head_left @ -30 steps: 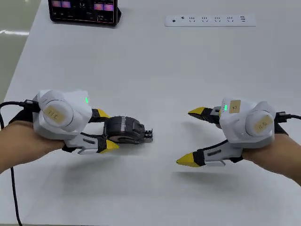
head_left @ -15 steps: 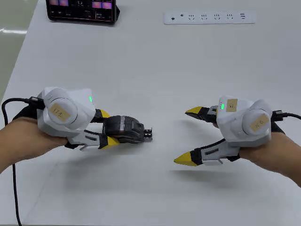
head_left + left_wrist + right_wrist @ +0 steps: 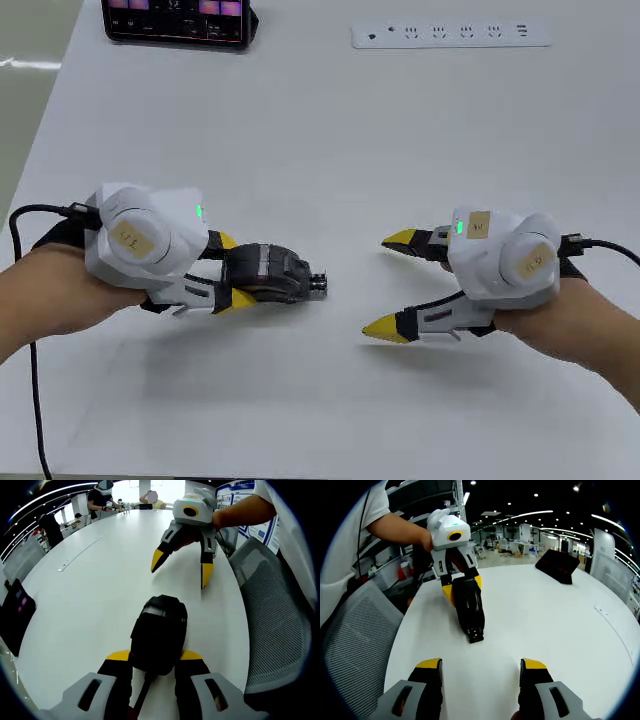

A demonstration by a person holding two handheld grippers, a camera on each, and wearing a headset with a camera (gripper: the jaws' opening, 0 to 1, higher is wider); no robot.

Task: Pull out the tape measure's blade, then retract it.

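A black tape measure lies on the white table, its blade tip pointing right. My left gripper is shut on the tape measure's case, its yellow-tipped jaws pressing both sides. My right gripper is open a short way to the right of the blade tip, touching nothing. In the right gripper view the tape measure sits ahead between the open fingertips, with the left gripper behind it. The right gripper appears beyond the case in the left gripper view.
A dark tablet stands at the table's far left edge. A white power strip lies at the far right. A mesh chair is beside the table. People stand far off.
My right gripper has moved left, closer to the blade tip. The left gripper and tape measure have stayed where they were.
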